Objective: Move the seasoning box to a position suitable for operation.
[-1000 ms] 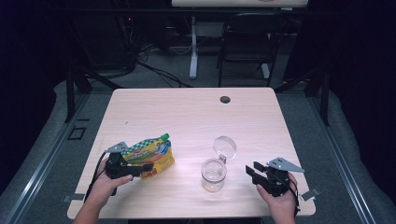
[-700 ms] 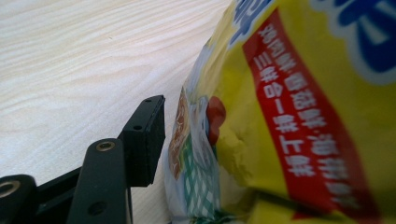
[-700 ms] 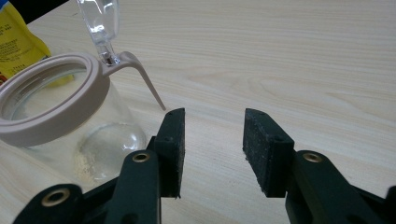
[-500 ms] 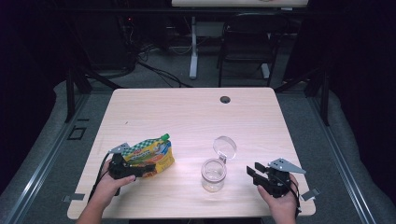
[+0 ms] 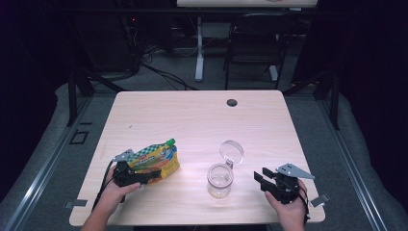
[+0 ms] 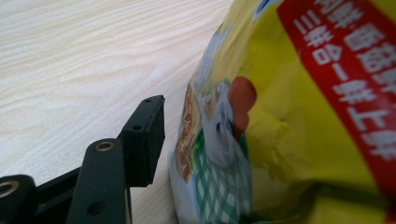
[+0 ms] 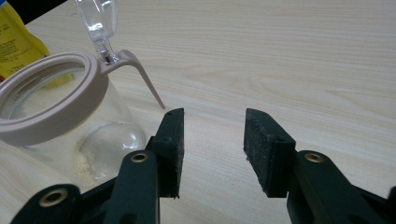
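A pale wooden table [image 5: 192,120] is standing in a dim room, with a chair [image 5: 255,43] and cables beyond its far edge. Near the front left of the table, a yellow snack pouch [image 5: 156,161] with a green cap is lying on its side. The left gripper [image 5: 144,175] is sitting against the pouch's near end; in the left gripper view one black jaw is lying just beside the pouch [image 6: 289,116], the other is hidden behind it, so whether it is pinching cannot be told. A clear glass jar [image 5: 220,180] with a beige rim and its clear lid flipped open is standing at front centre. The right gripper [image 5: 262,179] is resting just right of the jar [image 7: 60,126], its jaws spread apart over bare wood, holding nothing.
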Tool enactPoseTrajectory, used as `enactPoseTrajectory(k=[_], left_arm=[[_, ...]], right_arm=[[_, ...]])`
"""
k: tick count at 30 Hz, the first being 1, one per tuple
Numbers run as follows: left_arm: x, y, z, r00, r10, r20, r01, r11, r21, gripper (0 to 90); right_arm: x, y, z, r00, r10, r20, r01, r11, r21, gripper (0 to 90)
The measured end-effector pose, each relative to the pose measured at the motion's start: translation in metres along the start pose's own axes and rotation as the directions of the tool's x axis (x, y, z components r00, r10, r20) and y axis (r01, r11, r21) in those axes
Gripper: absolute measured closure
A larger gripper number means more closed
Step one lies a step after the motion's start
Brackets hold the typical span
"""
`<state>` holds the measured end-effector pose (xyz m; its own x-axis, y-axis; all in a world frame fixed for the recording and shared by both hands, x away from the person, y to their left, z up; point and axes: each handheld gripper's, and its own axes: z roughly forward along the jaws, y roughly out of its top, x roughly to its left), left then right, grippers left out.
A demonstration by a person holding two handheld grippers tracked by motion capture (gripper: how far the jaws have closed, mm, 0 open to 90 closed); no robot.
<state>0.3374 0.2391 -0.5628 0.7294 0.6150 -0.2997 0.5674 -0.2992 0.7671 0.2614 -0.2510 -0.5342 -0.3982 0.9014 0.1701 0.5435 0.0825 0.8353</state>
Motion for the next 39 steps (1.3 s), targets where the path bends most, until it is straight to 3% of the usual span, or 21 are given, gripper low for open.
enactPoseTrajectory(k=[4,10,28,39], left_arm=[[-0.0018,-0.0021,0.0050,0.9998,0.018,0.000,-0.018,0.9997,0.017,42.2],[-0.0046,-0.0036,0.0086,0.9990,0.043,0.006,-0.043,0.9991,-0.002,42.2],[0.0038,-0.0077,0.0092,0.9985,-0.016,0.052,0.019,0.9983,-0.055,50.4],[0.0021,-0.0085,0.0094,0.9989,-0.012,0.045,0.015,0.9979,-0.062,54.3]], right_arm=[[-0.0003,0.0000,-0.0003,1.0000,0.000,0.001,0.000,1.000,0.001,58.2],[-0.0005,0.0001,-0.0007,1.0000,0.000,0.001,0.000,1.000,0.002,58.2],[-0.0002,-0.0002,0.0002,1.0000,-0.001,0.000,0.001,1.000,0.004,58.1],[-0.0001,0.0000,0.0020,1.0000,0.000,0.000,0.000,1.000,0.006,58.1]])
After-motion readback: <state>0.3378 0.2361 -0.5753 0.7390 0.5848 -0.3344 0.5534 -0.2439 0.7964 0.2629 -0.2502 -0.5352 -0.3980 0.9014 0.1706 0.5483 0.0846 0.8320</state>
